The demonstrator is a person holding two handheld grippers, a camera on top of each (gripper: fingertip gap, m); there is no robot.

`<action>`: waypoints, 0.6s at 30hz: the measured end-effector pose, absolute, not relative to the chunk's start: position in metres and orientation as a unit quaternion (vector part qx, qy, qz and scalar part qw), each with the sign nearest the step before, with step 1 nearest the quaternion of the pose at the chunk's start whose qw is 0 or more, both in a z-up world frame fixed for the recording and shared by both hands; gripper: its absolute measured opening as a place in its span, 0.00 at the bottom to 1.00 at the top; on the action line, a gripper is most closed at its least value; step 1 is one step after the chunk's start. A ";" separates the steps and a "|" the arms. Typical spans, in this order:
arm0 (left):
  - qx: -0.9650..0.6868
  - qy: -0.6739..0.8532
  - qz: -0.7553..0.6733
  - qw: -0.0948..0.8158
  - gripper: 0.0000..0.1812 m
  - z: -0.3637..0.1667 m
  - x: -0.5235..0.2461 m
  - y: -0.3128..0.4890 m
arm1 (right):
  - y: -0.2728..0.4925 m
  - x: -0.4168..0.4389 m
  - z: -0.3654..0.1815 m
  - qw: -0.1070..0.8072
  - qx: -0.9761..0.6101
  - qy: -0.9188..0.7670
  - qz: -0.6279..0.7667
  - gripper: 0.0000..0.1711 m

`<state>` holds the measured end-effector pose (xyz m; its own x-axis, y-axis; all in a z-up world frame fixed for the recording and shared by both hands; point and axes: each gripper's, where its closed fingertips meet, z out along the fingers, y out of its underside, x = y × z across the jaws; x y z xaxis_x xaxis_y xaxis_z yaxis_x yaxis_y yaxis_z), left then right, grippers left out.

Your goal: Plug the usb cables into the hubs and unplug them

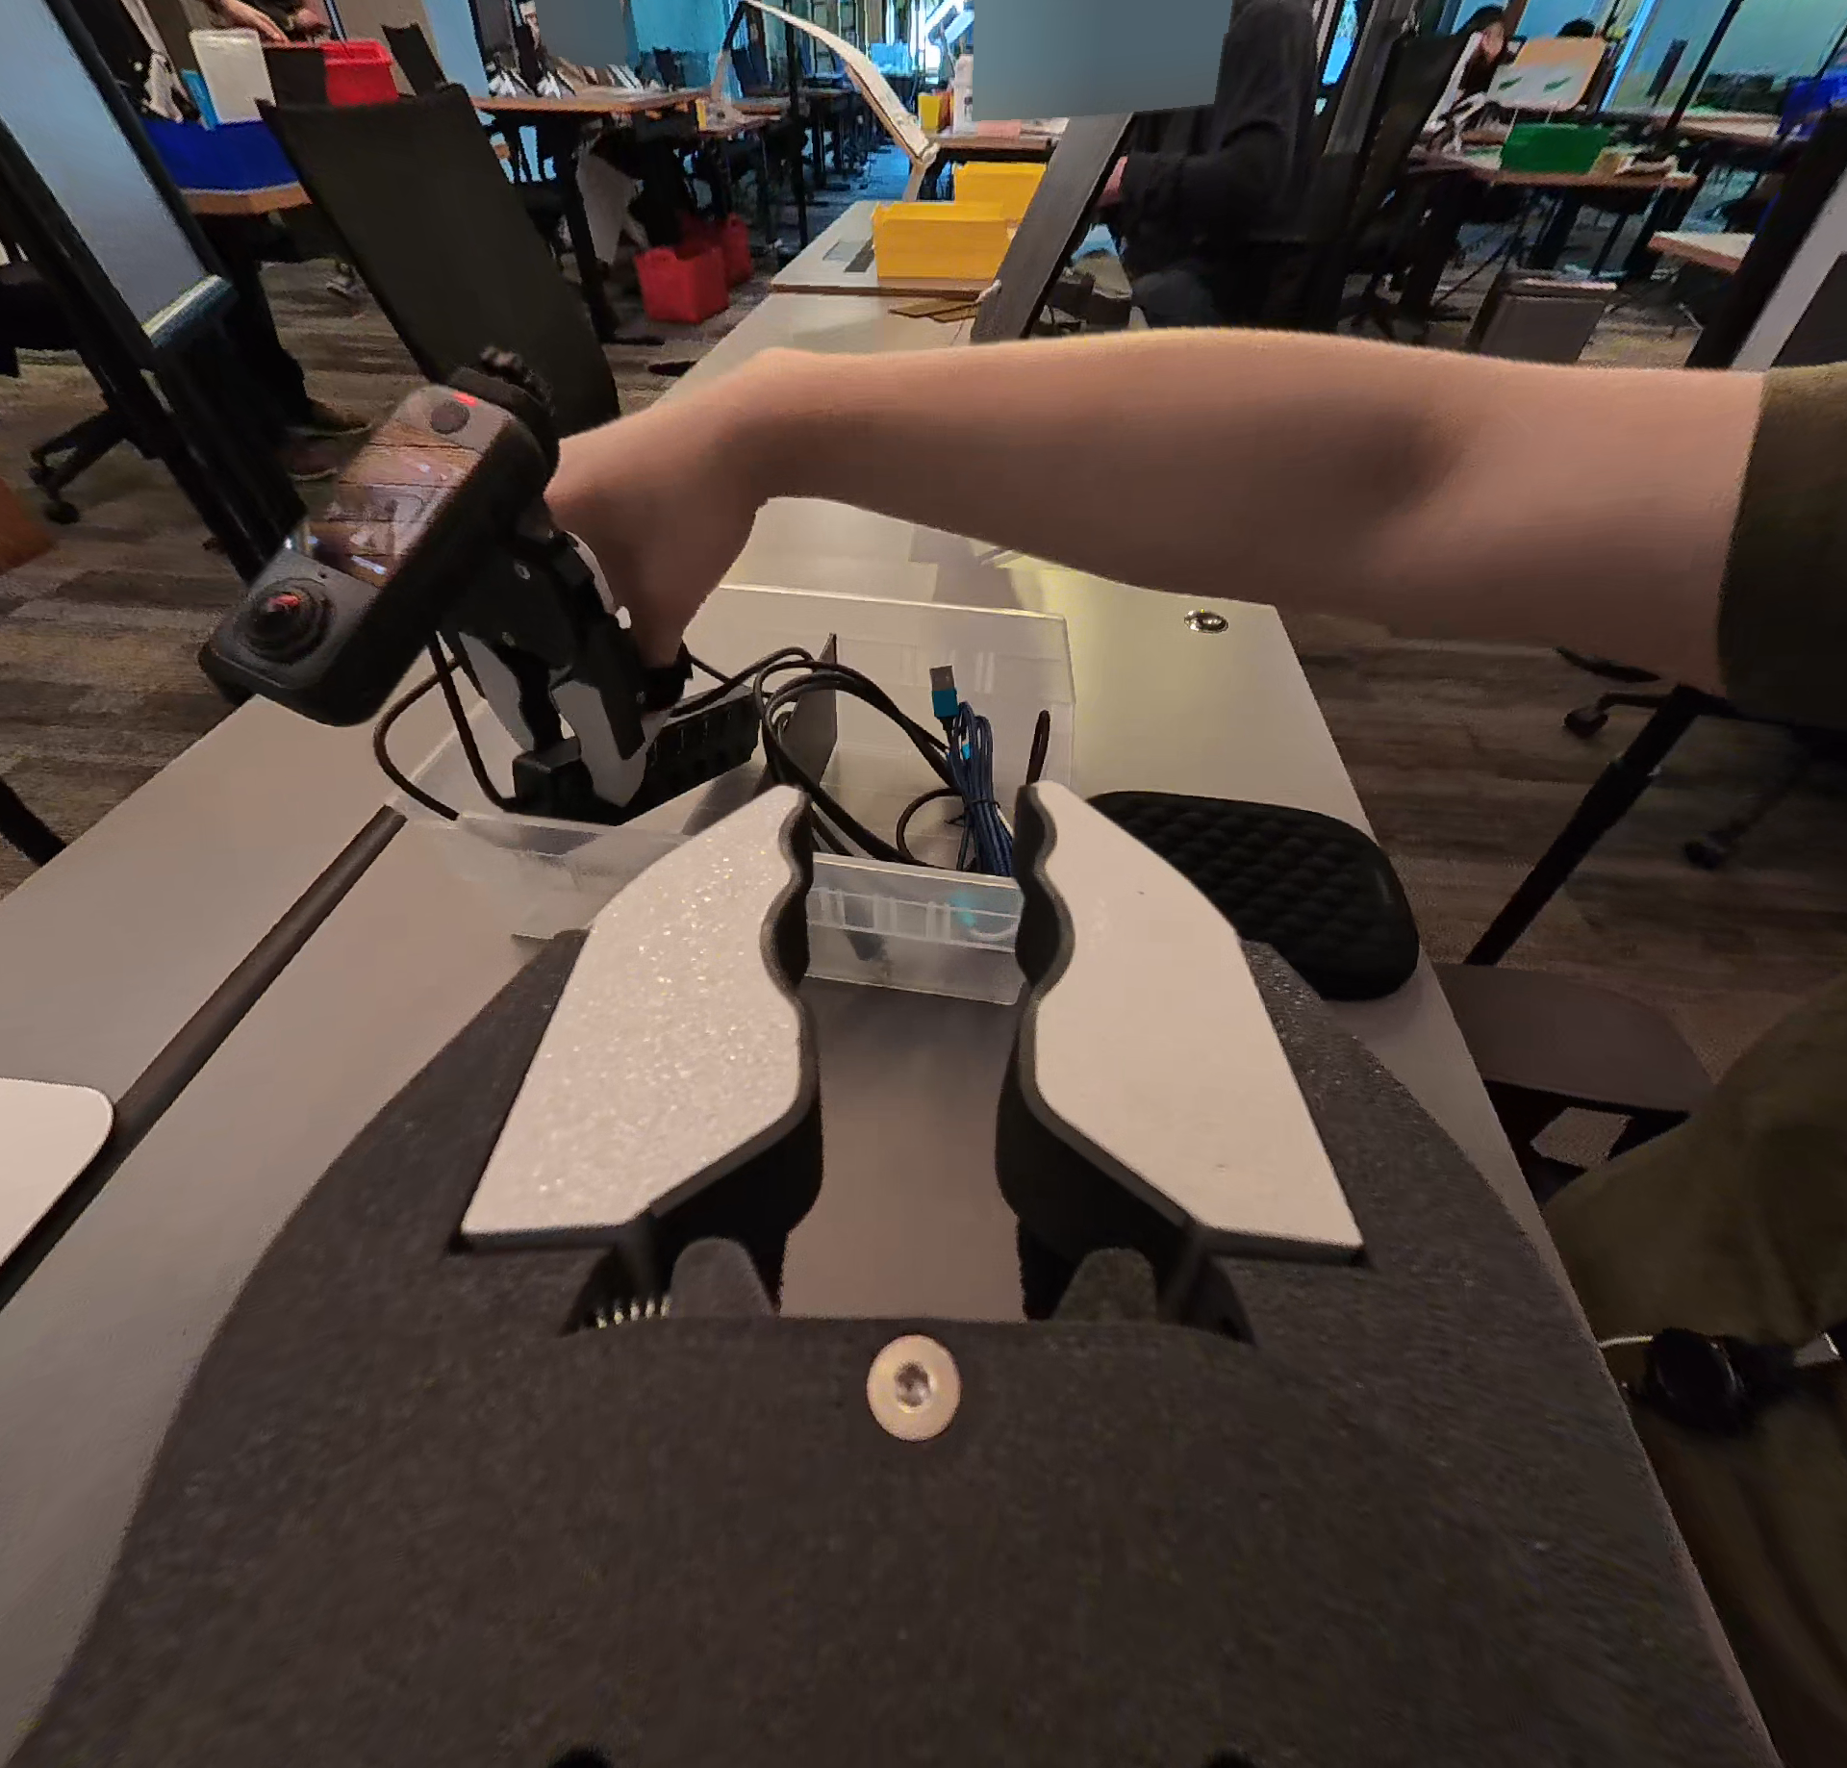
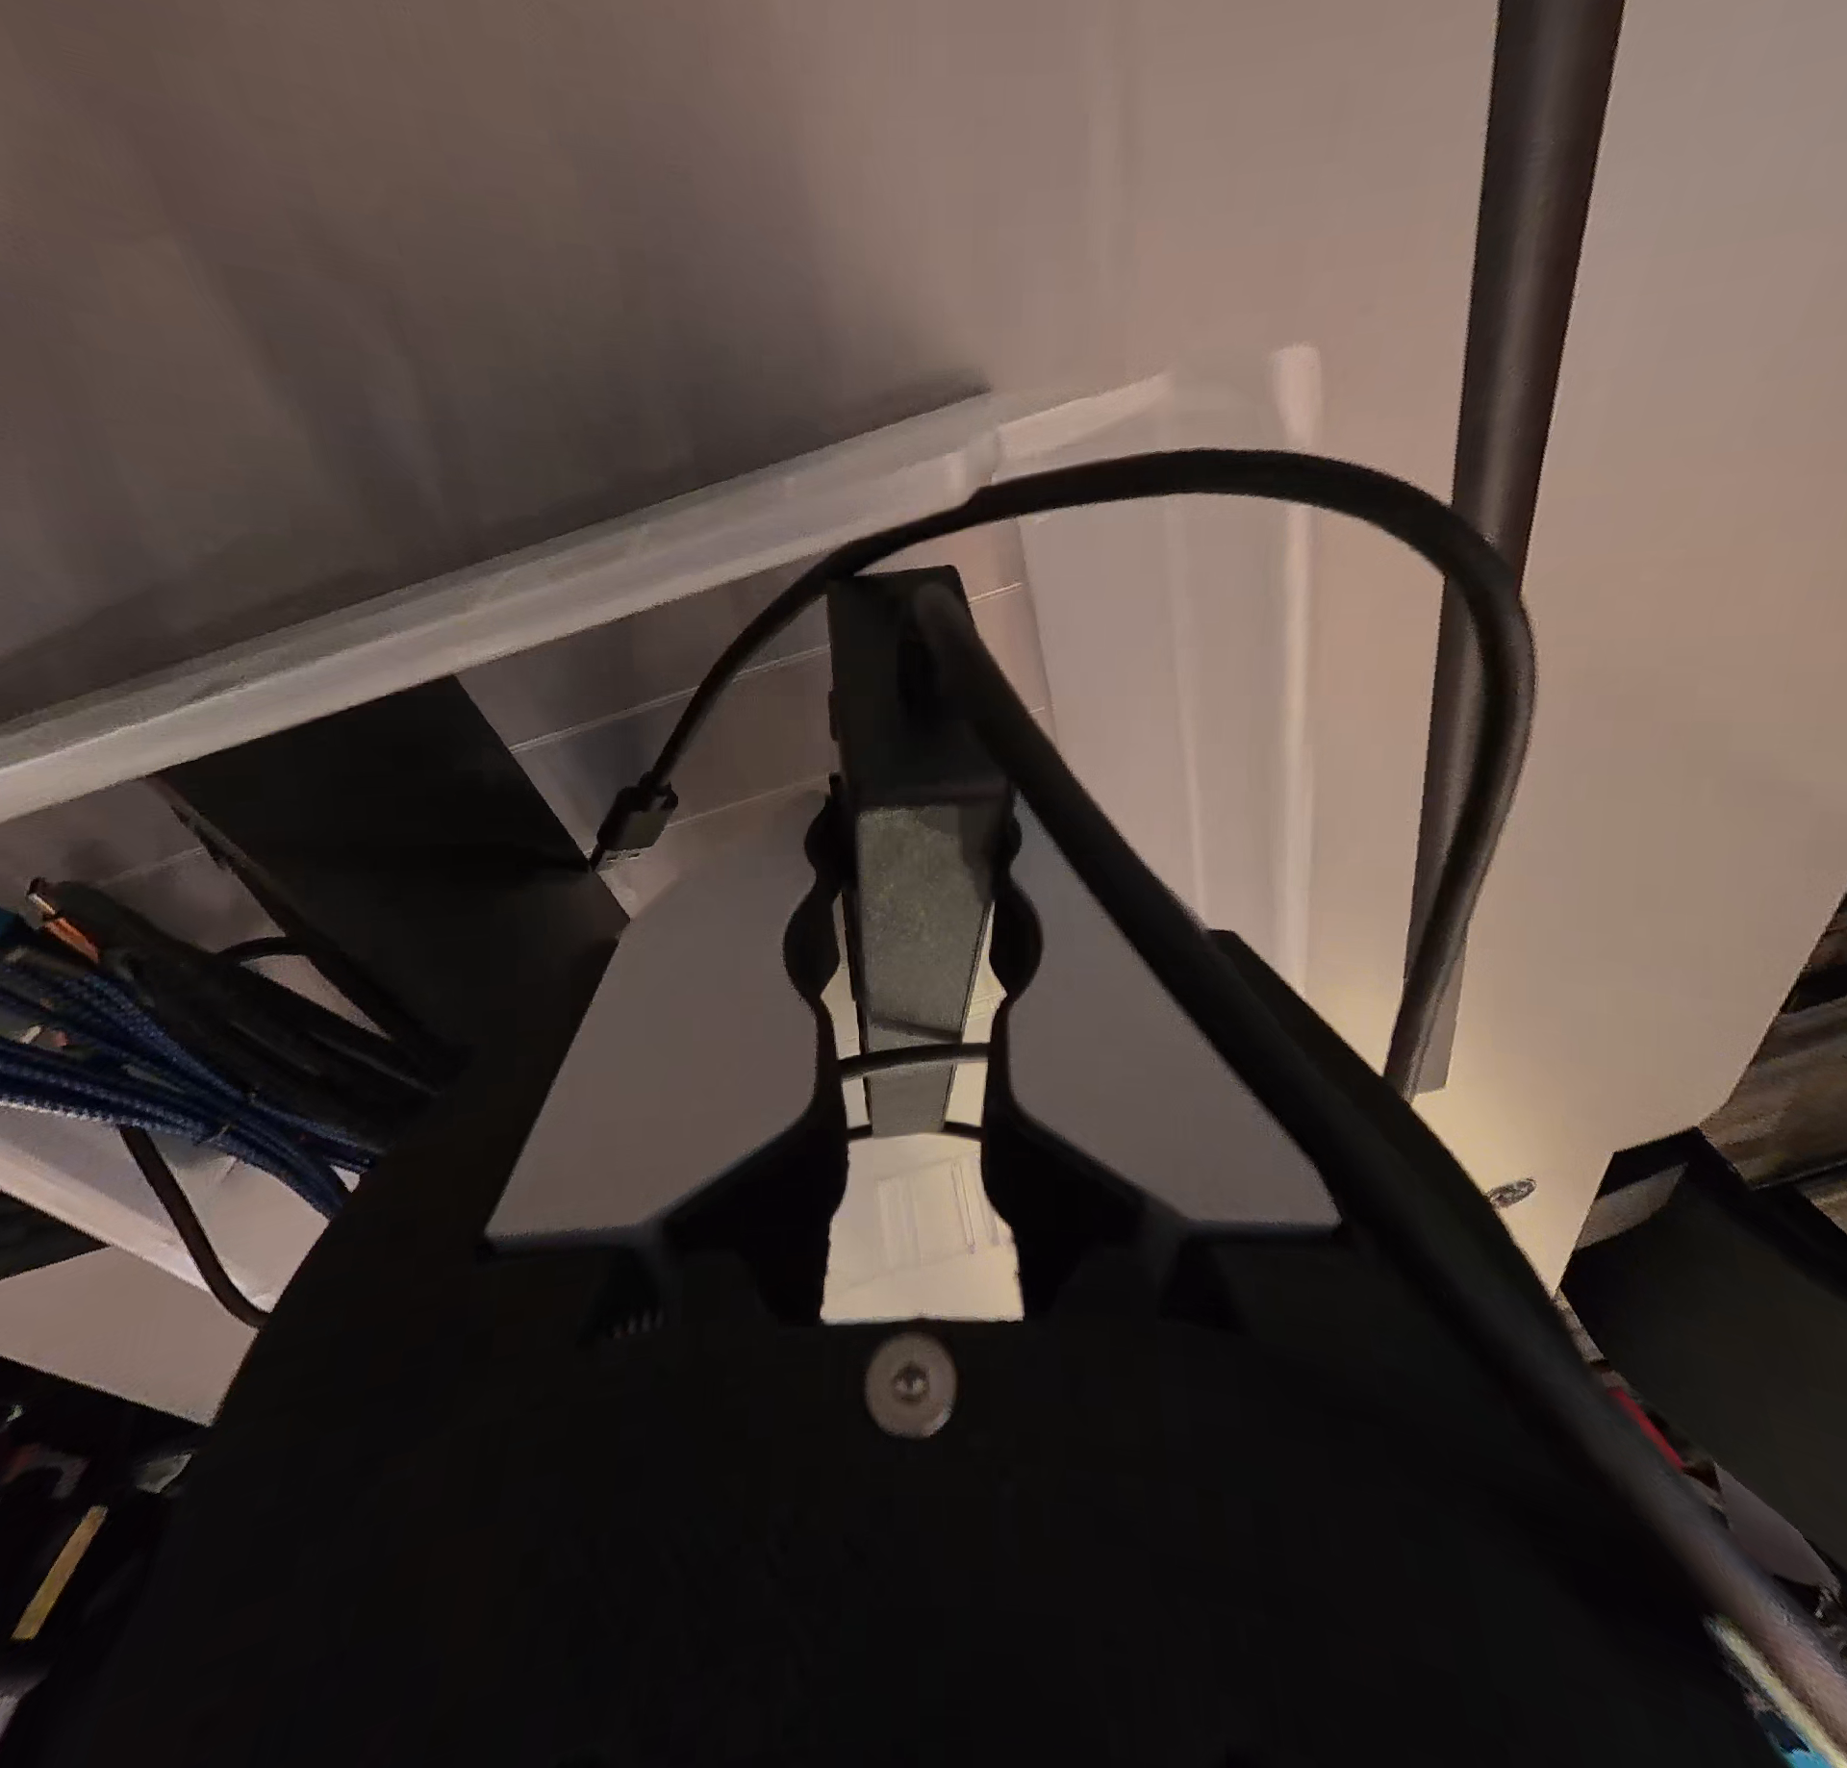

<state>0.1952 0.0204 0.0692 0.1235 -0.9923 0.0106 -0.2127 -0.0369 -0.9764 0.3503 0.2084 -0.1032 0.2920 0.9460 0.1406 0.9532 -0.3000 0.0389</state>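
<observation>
While your right gripper [image 2: 915, 881] clamps the hub [image 2: 915, 821] lengthwise along its fingers, the blue cable [image 1: 974, 771] lies just ahead of your left gripper [image 1: 912, 881], jaws wide and empty.

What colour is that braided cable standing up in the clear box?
Dark blue braided cable, with a lighter blue plug; left wrist view shows it best.

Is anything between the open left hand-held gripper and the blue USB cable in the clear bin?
Yes. The near wall of the clear plastic bin stands between the left hand-held gripper and the blue braided USB cable, and loose black cables lie beside it. From above, nothing visible blocks it.
</observation>
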 end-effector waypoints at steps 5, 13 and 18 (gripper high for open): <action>-0.587 0.506 -0.416 0.476 0.21 0.075 0.187 0.023 | 0.203 0.350 -0.104 0.016 -0.812 -0.580 -0.059 0.17; -0.587 0.502 -0.423 0.474 0.21 0.078 0.182 0.021 | 0.196 0.353 -0.104 -0.013 -0.808 -0.584 -0.070 0.18; -0.585 0.508 -0.420 0.472 0.21 0.078 0.181 0.020 | 0.192 0.352 -0.103 -0.021 -0.811 -0.581 -0.056 0.21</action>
